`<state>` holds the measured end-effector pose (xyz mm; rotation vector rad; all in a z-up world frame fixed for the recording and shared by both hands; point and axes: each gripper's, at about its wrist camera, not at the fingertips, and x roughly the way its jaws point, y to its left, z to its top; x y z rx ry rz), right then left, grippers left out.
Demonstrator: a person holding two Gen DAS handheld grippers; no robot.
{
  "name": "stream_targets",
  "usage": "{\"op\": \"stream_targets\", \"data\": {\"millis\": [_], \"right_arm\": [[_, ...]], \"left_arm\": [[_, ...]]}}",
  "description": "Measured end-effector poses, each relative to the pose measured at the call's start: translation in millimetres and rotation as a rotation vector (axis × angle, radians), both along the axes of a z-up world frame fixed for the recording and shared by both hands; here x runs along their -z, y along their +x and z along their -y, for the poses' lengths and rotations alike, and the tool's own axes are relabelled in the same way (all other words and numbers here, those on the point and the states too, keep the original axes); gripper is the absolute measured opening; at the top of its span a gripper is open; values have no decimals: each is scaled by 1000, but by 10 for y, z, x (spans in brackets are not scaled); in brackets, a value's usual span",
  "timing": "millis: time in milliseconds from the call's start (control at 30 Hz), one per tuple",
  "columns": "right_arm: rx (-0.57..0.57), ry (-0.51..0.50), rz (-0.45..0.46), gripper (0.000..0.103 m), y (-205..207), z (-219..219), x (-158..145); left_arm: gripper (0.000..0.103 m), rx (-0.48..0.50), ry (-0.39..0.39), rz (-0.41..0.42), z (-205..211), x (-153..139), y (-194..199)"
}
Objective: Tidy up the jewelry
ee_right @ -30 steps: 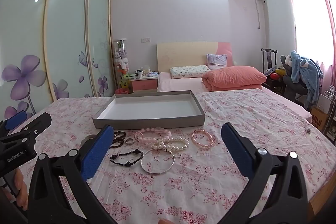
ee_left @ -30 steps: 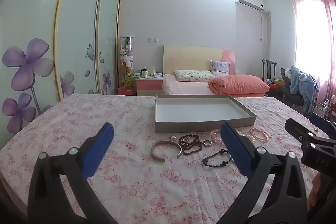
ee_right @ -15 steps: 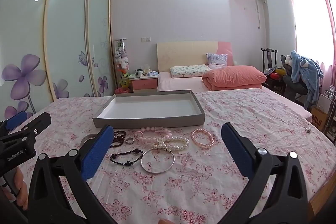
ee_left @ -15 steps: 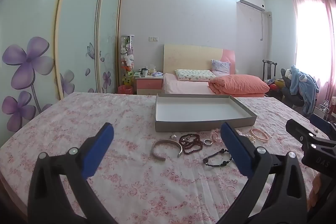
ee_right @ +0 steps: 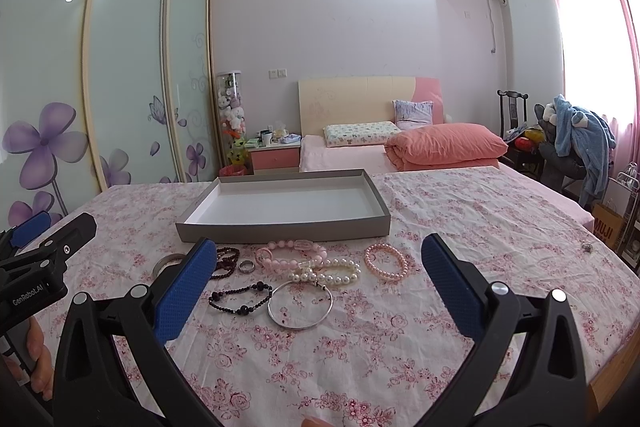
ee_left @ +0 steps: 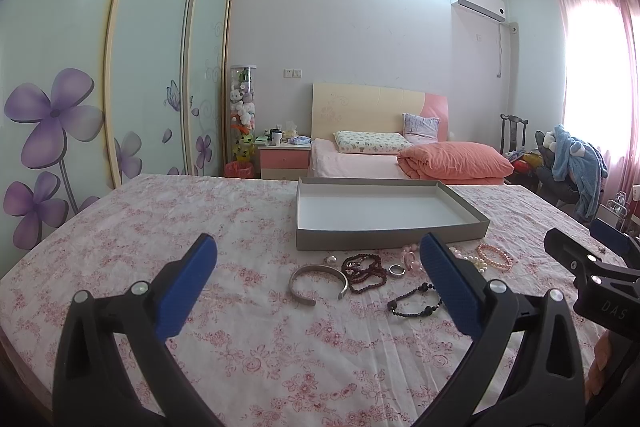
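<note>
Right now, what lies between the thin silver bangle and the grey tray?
In the right wrist view, the white pearl bracelet and the pink bead bracelet lie between the silver bangle and the tray.

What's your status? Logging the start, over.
Left gripper open, right gripper open, both empty. Jewelry on floral cloth; gray tray empty. Nothing blocking.

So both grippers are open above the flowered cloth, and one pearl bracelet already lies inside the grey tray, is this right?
Not quite. The grey tray is empty; the right wrist view shows the pearl bracelet on the flowered cloth in front of it. The left gripper and right gripper are indeed both open.
</note>
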<state>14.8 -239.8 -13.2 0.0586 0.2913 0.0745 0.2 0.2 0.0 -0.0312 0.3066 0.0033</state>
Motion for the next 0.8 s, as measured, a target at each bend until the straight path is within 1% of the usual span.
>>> {"op": "stream_targets", "data": {"millis": [800], "right_arm": [[0,0,-4,101,12,1,21]], "left_arm": [[99,1,-3,-2,-1,1,1]]}}
